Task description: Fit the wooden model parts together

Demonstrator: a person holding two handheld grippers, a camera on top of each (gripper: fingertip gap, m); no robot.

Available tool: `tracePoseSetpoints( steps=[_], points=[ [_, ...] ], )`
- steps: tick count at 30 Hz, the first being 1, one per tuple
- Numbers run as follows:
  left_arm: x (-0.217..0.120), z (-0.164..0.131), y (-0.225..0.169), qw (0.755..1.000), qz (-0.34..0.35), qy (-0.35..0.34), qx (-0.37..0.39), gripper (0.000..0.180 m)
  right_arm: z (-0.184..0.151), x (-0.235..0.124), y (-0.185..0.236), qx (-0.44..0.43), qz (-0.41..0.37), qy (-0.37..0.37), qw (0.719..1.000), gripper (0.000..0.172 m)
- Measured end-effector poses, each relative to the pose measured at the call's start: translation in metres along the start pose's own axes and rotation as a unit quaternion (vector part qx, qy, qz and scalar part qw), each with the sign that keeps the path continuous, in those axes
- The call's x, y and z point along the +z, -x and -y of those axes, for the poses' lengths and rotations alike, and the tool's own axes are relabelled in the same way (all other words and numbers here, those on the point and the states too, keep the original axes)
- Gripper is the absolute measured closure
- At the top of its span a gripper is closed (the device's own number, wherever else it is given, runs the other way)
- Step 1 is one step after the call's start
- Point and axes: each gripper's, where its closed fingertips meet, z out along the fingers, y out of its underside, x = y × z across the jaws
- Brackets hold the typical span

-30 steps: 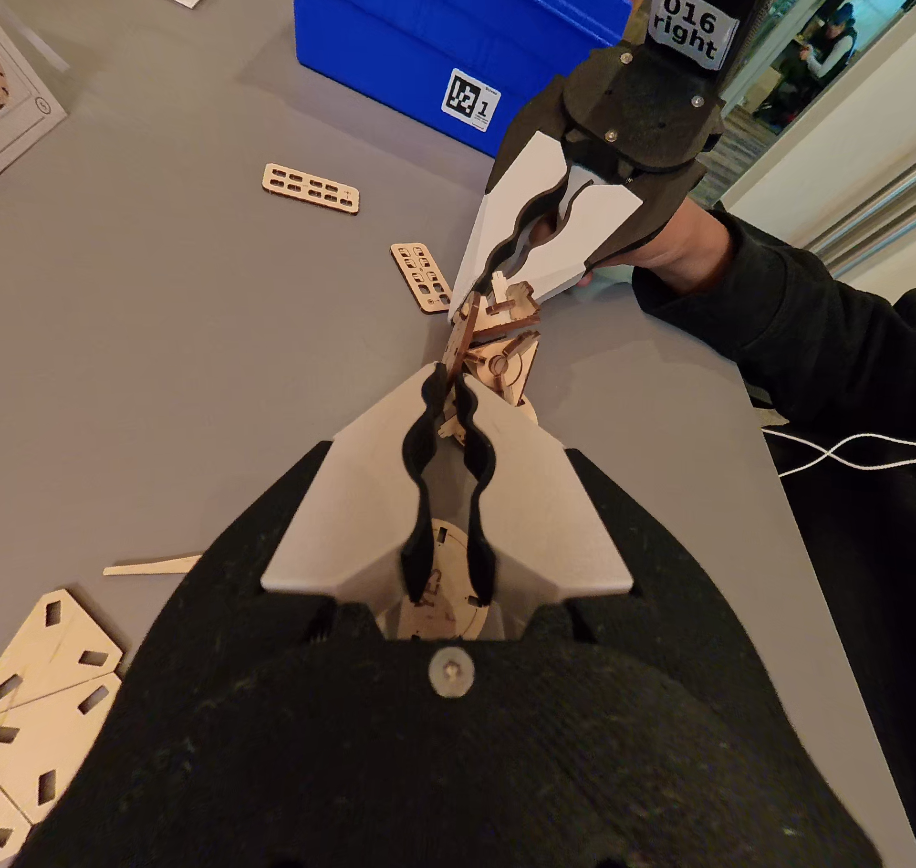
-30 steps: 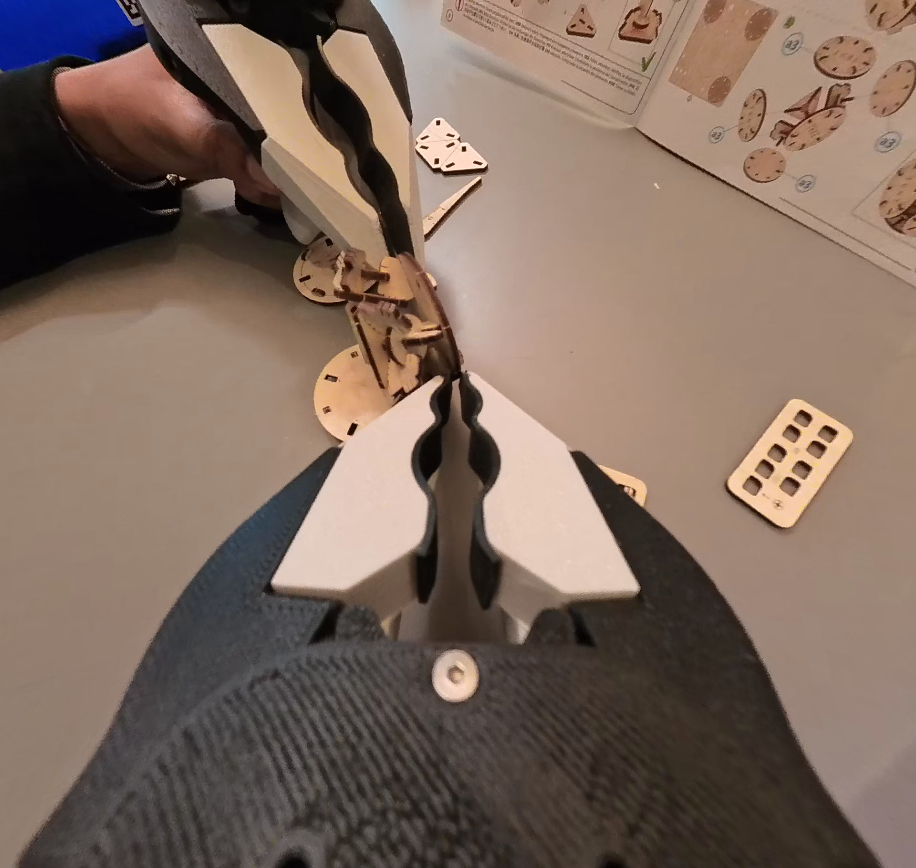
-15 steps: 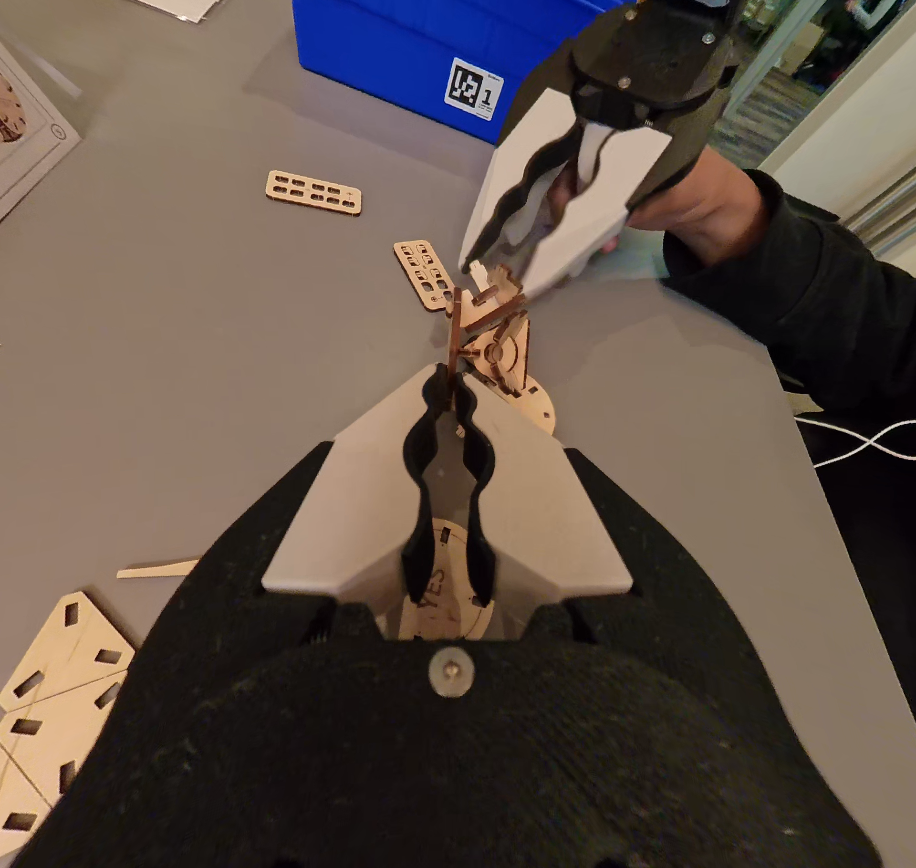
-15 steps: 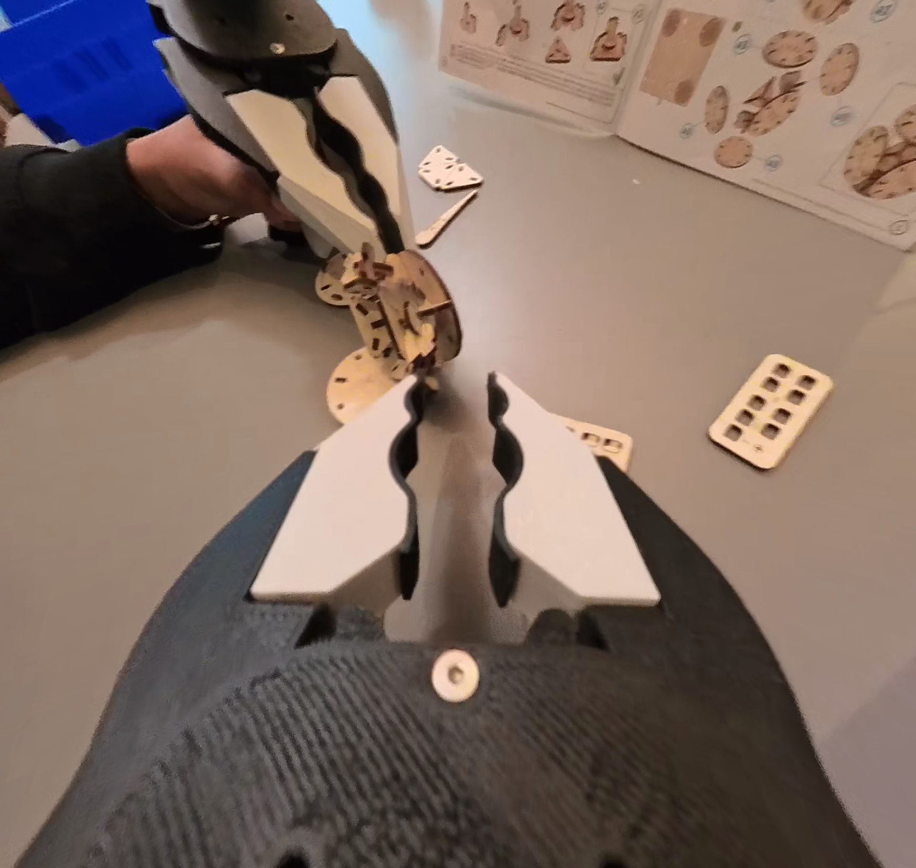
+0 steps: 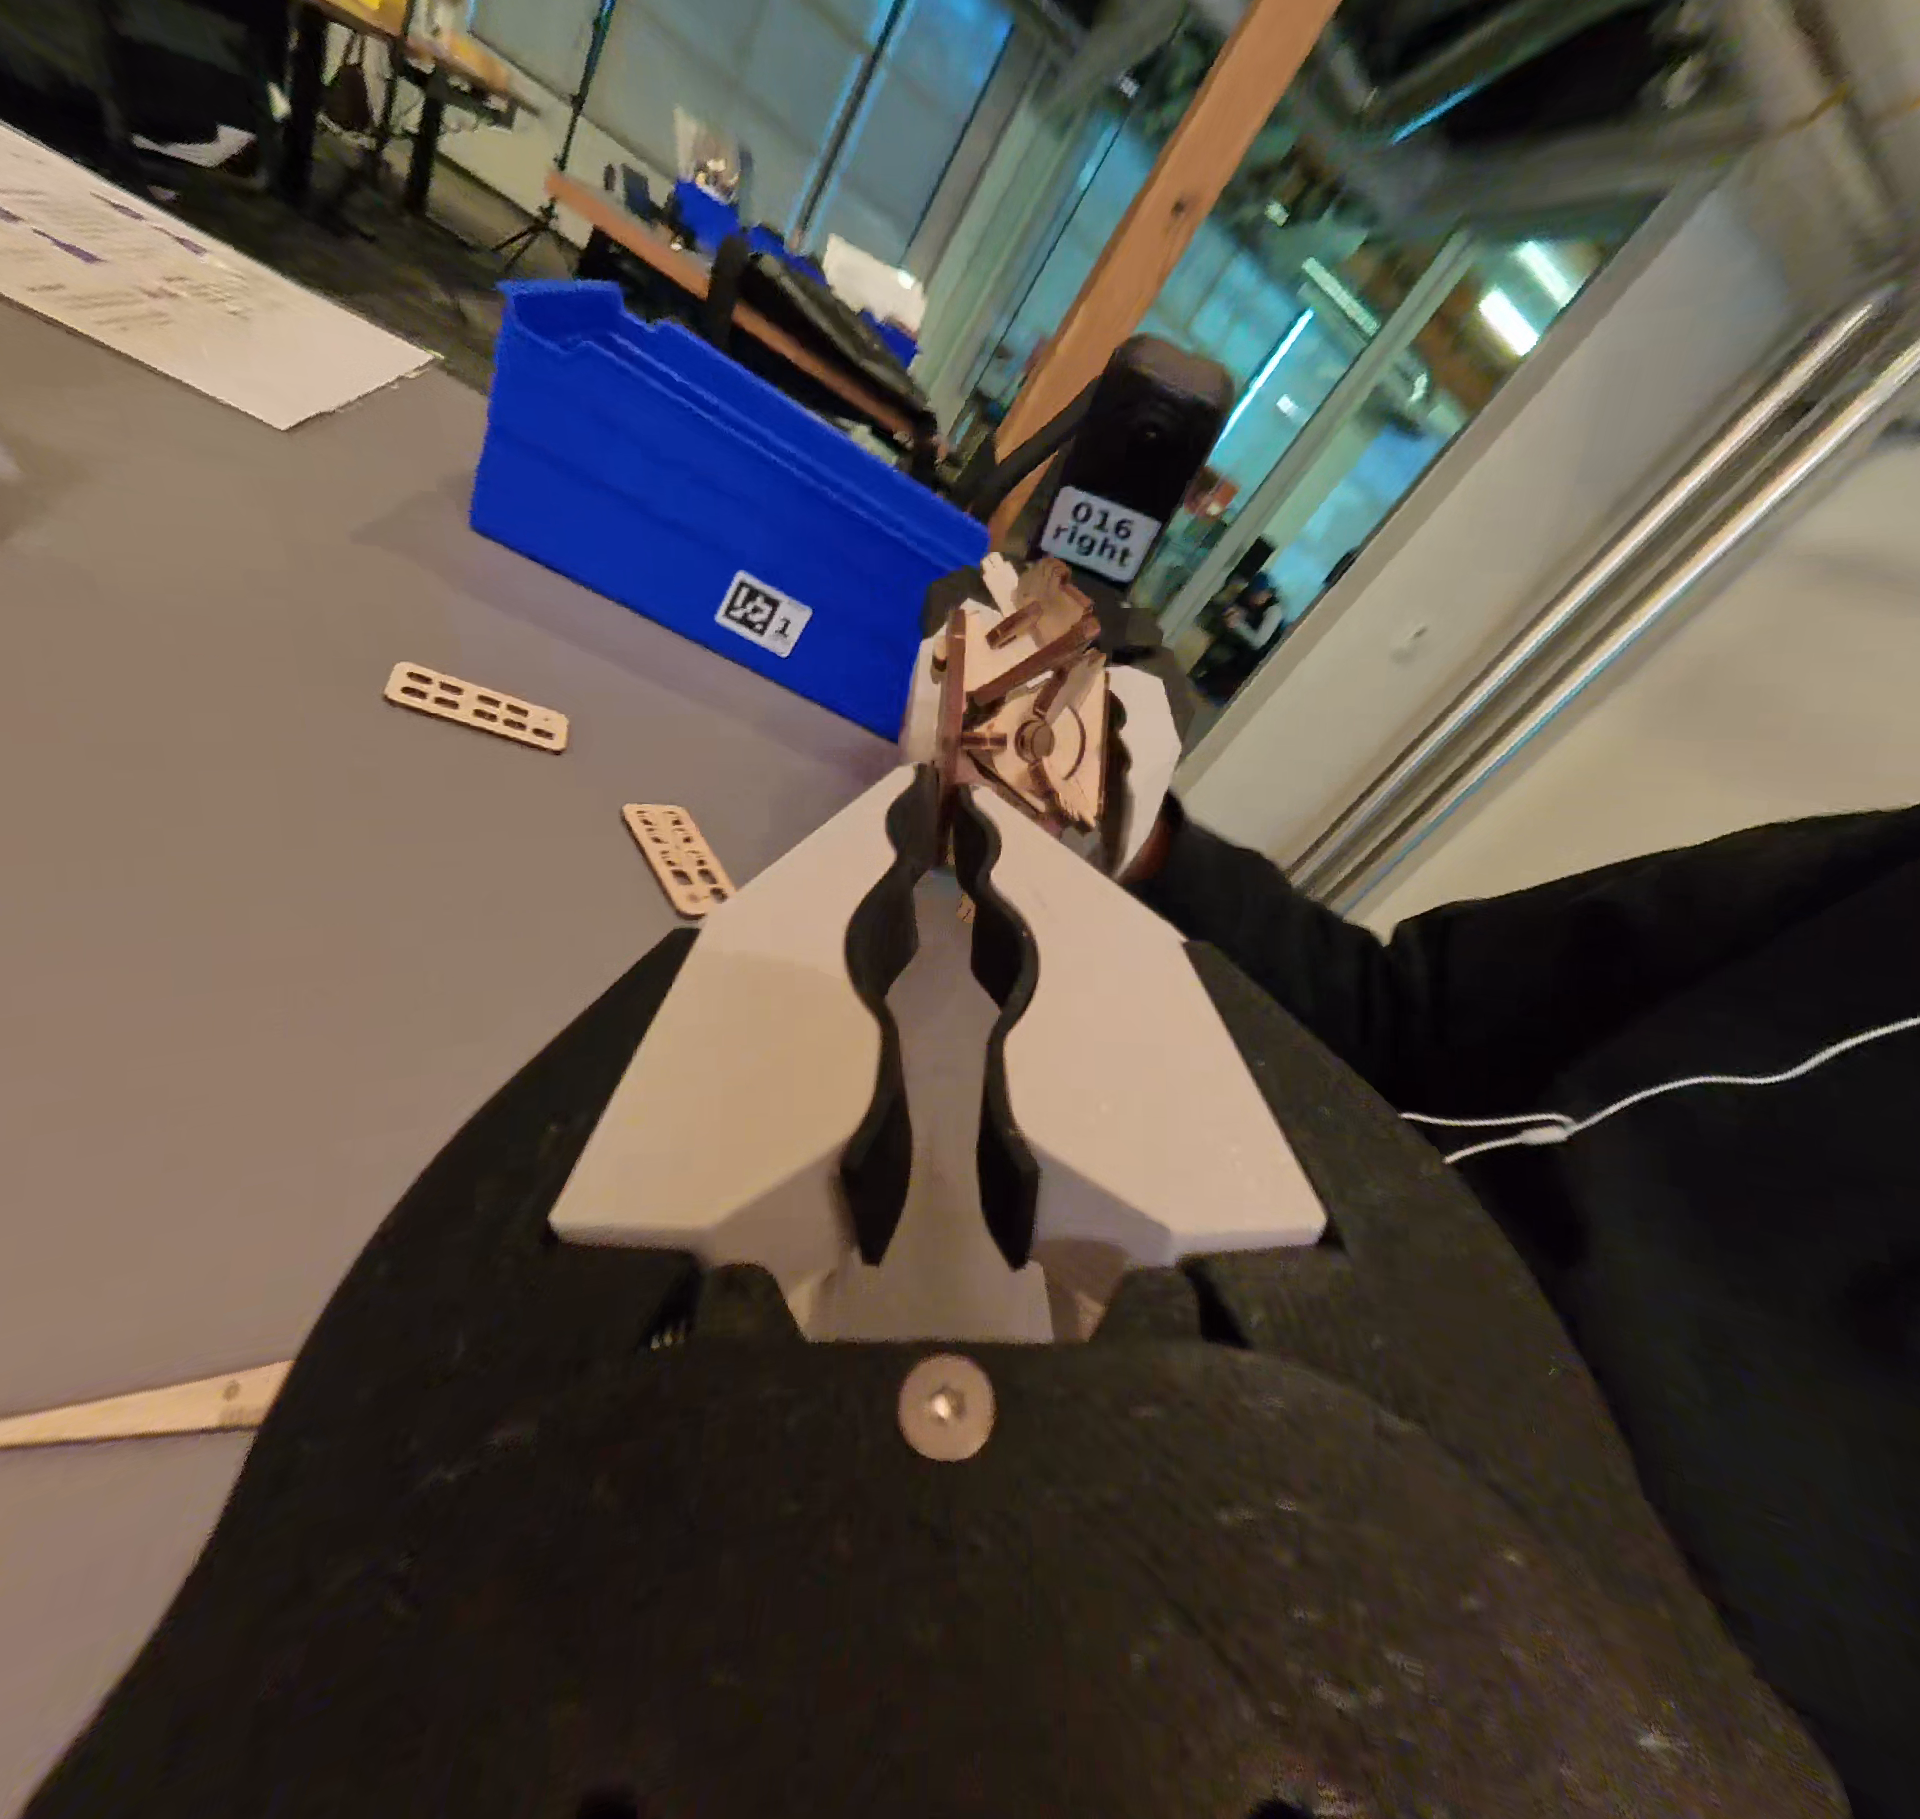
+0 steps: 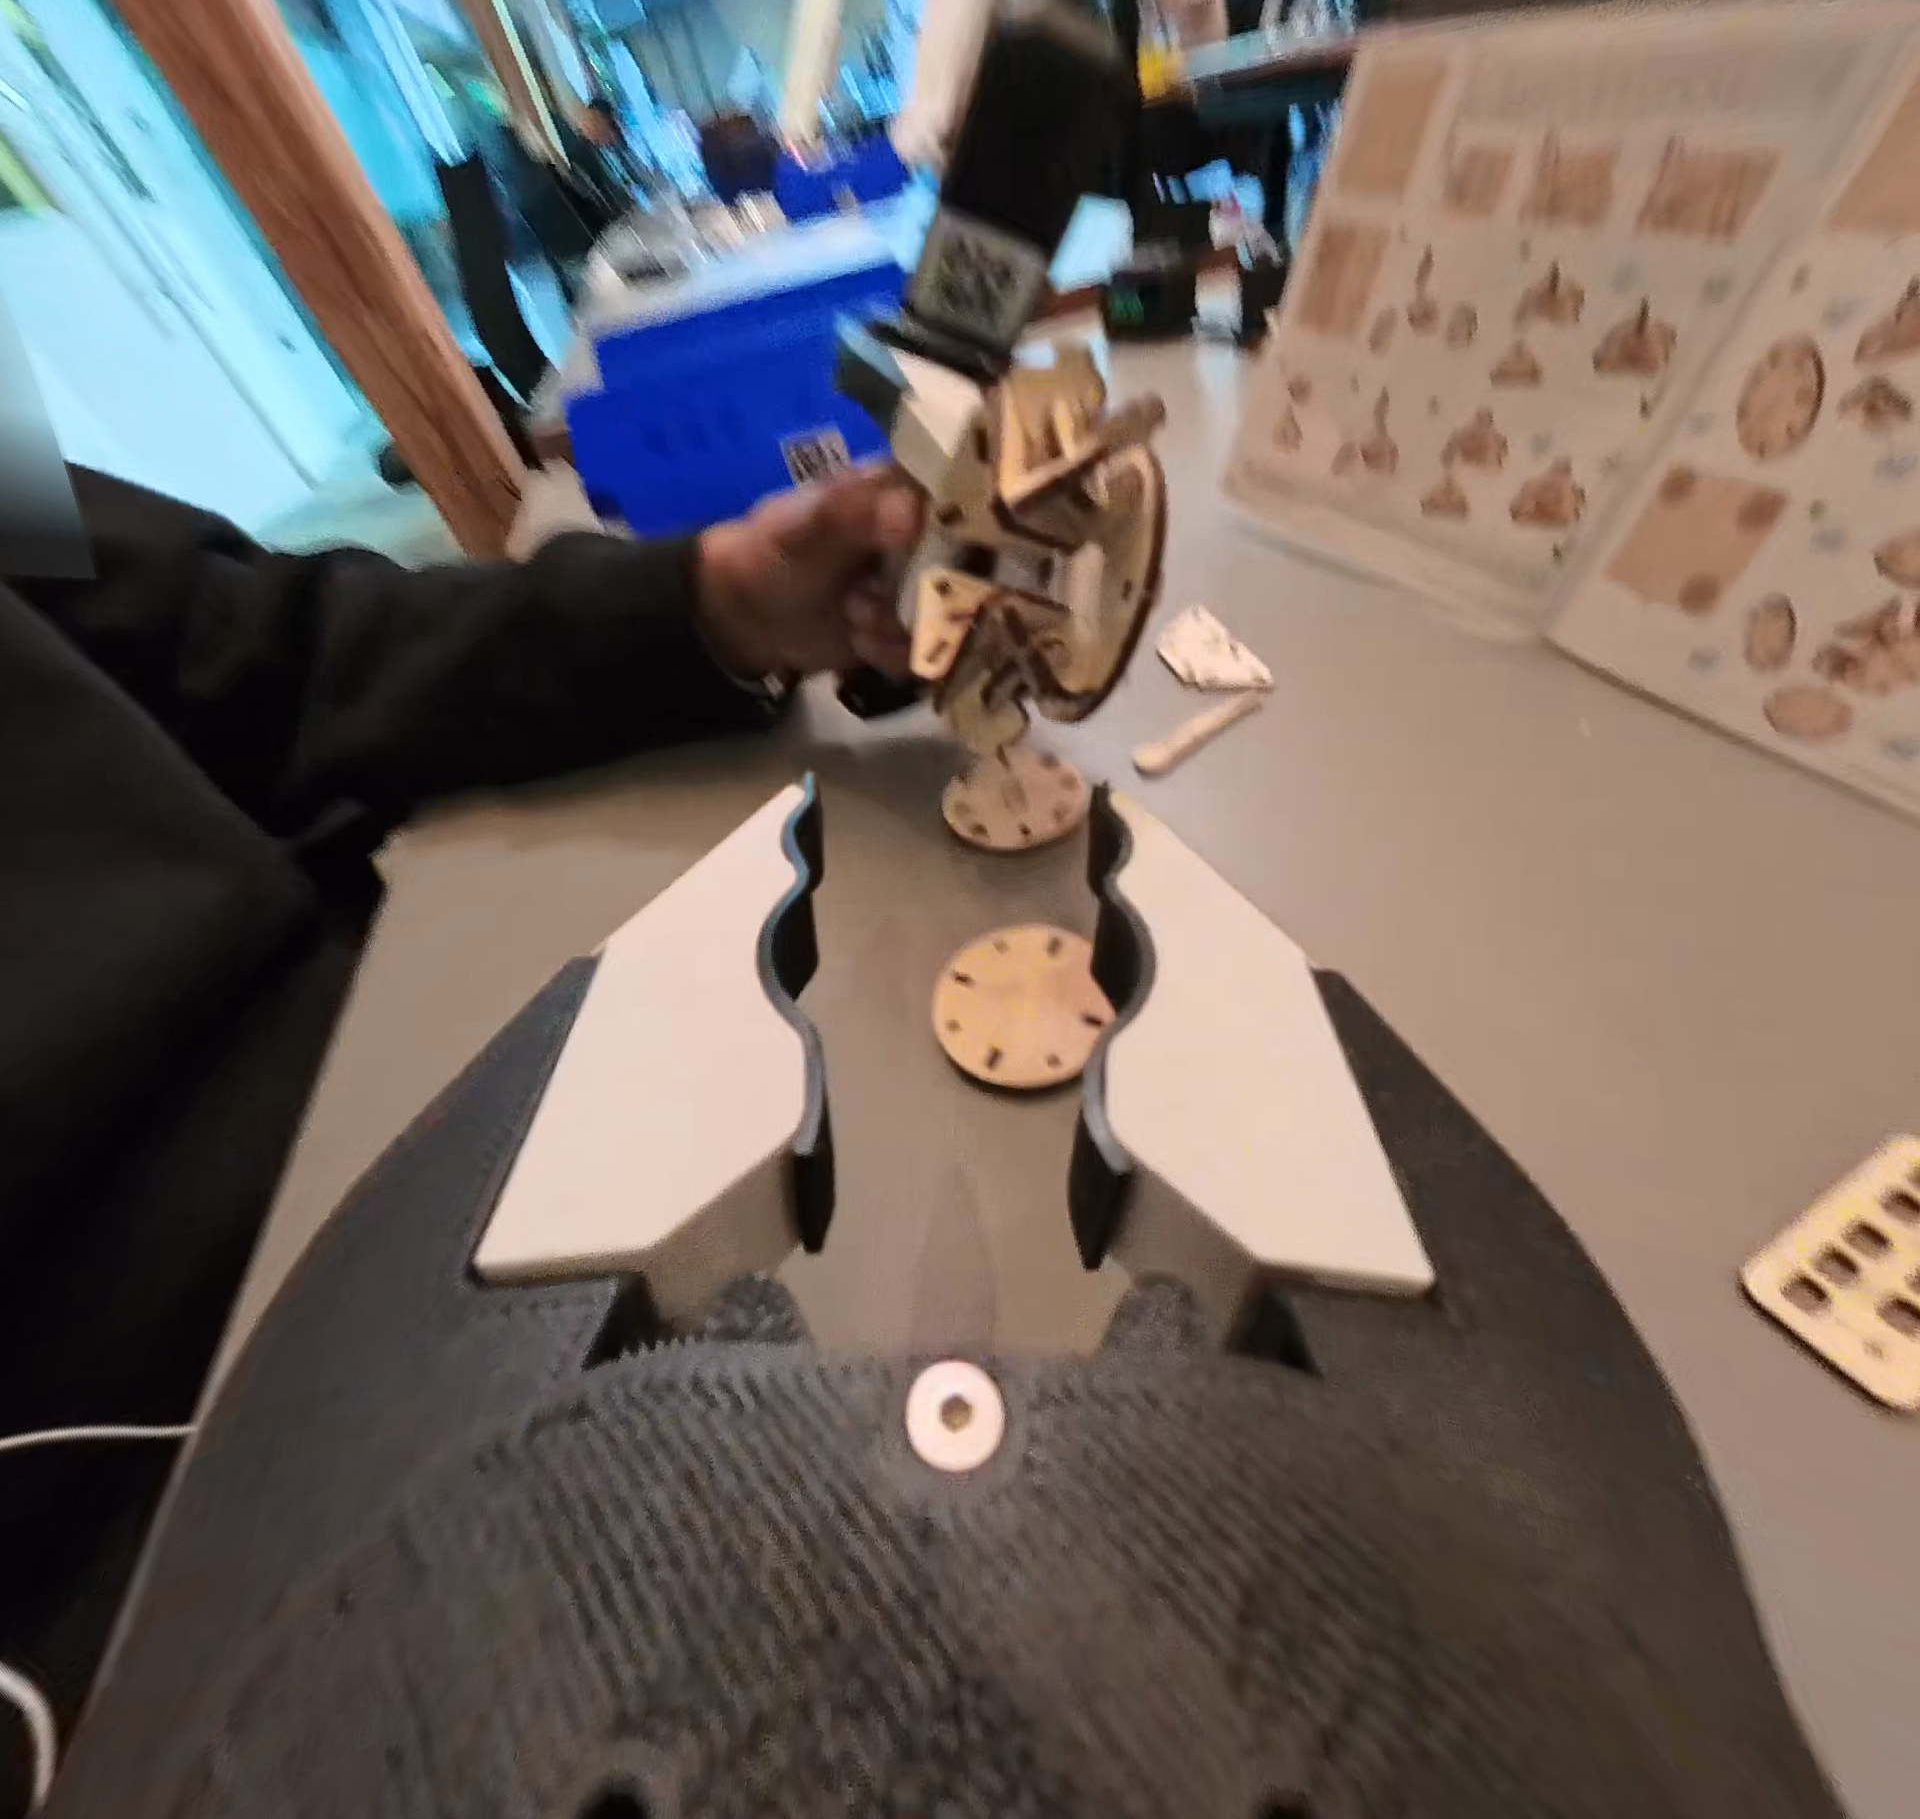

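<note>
- At centre frame in the left wrist view, the left hand-held gripper [image 5: 943,813] is clamped tight, its black pads pressed on the thin edge of a wooden model assembly [image 5: 1023,720], which it carries lifted clear of the grey worktop [image 5: 260,938].
- Across in the right wrist view, that same wooden model assembly [image 6: 1039,564] sits just above centre frame, motion-blurred, with the person's hand [image 6: 810,585] and black sleeve coming in from the left.
- Lower down, the right hand-held gripper [image 6: 951,813] stands wide open, nothing in its grasp, its fingertips apart from the model.
- Seen between the open fingers, a round wooden disc [image 6: 1023,1006] with small slots lies flat on the worktop; a second disc [image 6: 1013,798] lies just beyond the fingertips, under the lifted model.
- To the right of centre, a slim wooden stick [image 6: 1195,735] and a pale triangular piece [image 6: 1210,652] rest on the worktop, well apart from both grippers.
- At the lower right edge, a slotted wooden plate [image 6: 1860,1281] lies flat; printed instruction sheets [image 6: 1558,315] fill the upper right.
- Back in the left wrist view, a blue bin [image 5: 675,491] bearing a square marker label stands at upper centre, beyond the model.
- Left of centre, two slotted wooden strips lie on the worktop: a long strip [image 5: 476,707] farther out and a shorter strip [image 5: 677,857] just beside the left gripper's finger.
- Behind the model, the right gripper's pale fingers [image 5: 1148,730] are partly hidden.
</note>
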Motion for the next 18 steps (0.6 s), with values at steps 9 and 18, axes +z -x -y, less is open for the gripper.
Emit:
tracePoseSetpoints(
  steps=[9, 18],
  points=[
    [0.002, 0.008, -0.023, 0.993, -0.093, -0.044, -0.051, 0.180, 0.034, -0.013, 0.011, 0.083, 0.079, -0.121, 0.986, 0.126],
    [0.013, 0.002, -0.035, 0.993, -0.109, -0.032, -0.044, 0.180, 0.038, -0.010, 0.022, 0.167, 0.164, -0.151, 0.960, 0.137]
  ],
)
